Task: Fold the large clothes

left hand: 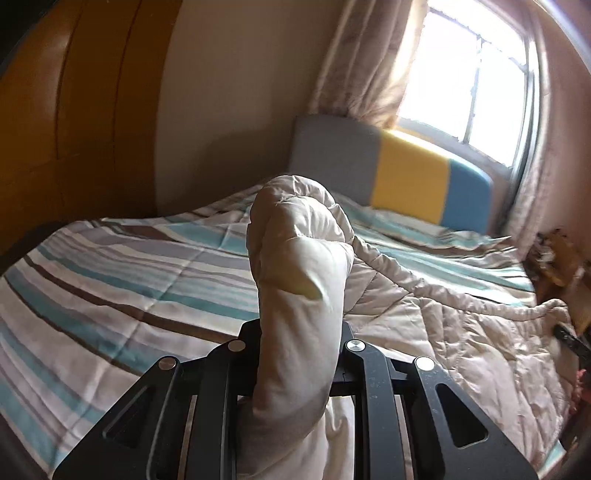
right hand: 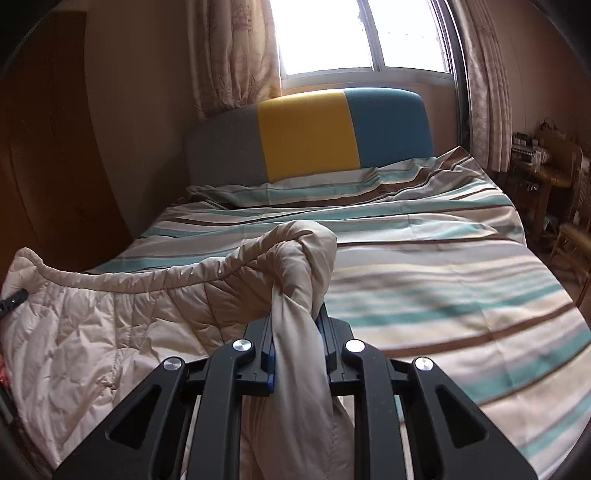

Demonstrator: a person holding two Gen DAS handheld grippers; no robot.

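A large quilt, cream on its underside (left hand: 436,325) and striped teal, brown and white on top, lies on the bed. My left gripper (left hand: 299,332) is shut on a bunched corner of the quilt (left hand: 299,258), which stands up between the fingers and hides them. My right gripper (right hand: 297,325) is shut on another bunched corner of the quilt (right hand: 295,258). The cream underside (right hand: 110,325) stretches left from it, lifted over the striped side (right hand: 443,280). The tip of the other gripper (right hand: 13,299) shows at the left edge.
A headboard (right hand: 306,136) in grey, yellow and blue stands at the far end under a bright window (right hand: 362,33) with curtains. A wooden wardrobe (left hand: 74,110) is left of the bed. Wooden chairs and a cluttered table (right hand: 554,173) stand to the right.
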